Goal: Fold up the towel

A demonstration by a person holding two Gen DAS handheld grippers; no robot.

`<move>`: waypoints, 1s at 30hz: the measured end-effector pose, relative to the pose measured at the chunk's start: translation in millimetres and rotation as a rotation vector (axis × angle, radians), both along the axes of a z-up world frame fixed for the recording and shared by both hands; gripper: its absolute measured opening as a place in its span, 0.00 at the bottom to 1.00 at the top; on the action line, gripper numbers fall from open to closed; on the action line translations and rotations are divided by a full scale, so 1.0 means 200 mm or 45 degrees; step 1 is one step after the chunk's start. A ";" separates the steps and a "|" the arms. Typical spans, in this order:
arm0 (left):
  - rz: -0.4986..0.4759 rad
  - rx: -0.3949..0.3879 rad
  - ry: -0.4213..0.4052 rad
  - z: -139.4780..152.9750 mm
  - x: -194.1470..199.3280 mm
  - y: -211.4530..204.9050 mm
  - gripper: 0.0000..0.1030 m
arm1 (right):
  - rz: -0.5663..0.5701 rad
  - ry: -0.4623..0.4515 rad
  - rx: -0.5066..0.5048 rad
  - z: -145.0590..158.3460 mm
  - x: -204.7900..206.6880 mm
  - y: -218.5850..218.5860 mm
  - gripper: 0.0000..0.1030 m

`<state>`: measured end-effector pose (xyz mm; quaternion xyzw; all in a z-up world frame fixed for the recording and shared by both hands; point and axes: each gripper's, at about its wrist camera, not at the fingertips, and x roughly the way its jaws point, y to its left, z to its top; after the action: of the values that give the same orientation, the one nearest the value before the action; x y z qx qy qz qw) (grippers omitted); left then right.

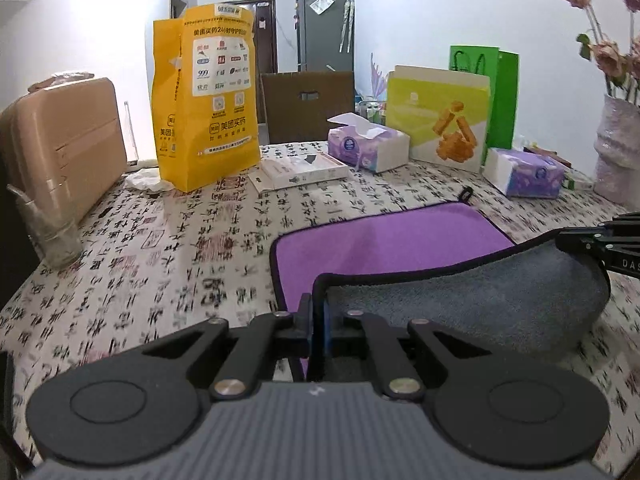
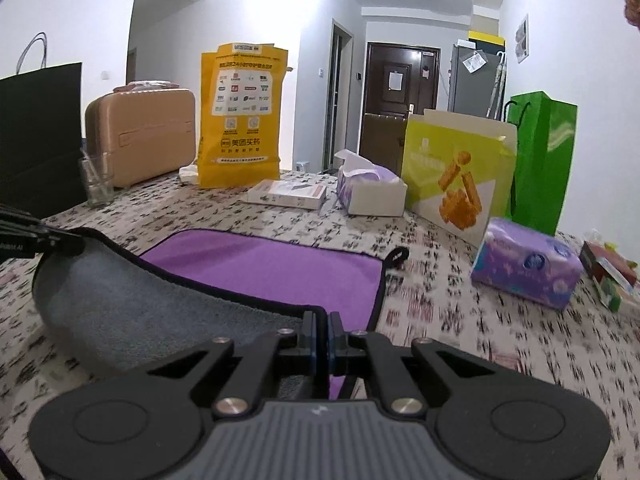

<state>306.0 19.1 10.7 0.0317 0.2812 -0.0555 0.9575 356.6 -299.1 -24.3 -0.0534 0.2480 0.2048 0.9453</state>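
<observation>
1. Basically, left gripper (image 1: 319, 322) is clamped tight on the near-left corner of the towel (image 1: 384, 246).
2. Right gripper (image 2: 321, 334) pinches the near-right corner.
3. Near edge lifted, grey underside showing; purple far half lies flat on the tablecloth (image 1: 168, 248).
</observation>
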 end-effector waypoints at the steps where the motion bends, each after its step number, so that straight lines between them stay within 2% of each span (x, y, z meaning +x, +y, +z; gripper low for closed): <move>1: 0.004 -0.006 0.010 0.00 0.04 0.01 0.06 | 0.002 0.000 -0.001 0.01 0.03 0.00 0.05; 5: 0.009 -0.026 0.026 0.02 0.17 0.03 0.06 | 0.019 0.018 -0.023 0.02 0.17 0.04 0.05; 12: -0.013 0.004 0.020 0.05 0.40 0.04 0.06 | 0.018 0.059 -0.024 0.03 0.41 0.06 0.04; 16: -0.032 0.042 0.018 0.02 0.55 0.03 0.06 | 0.023 0.100 0.029 0.01 0.56 0.05 0.04; 23: -0.032 0.013 0.080 -0.07 0.82 0.06 0.06 | -0.017 0.178 0.063 -0.08 0.80 0.03 0.04; 30: -0.019 0.001 0.159 -0.16 0.96 0.08 0.08 | -0.030 0.237 0.052 -0.16 0.93 0.06 0.07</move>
<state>498.0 35.9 -20.5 0.0305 0.3401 -0.0644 0.9377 542.2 -287.9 -57.0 -0.0119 0.3311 0.2026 0.9215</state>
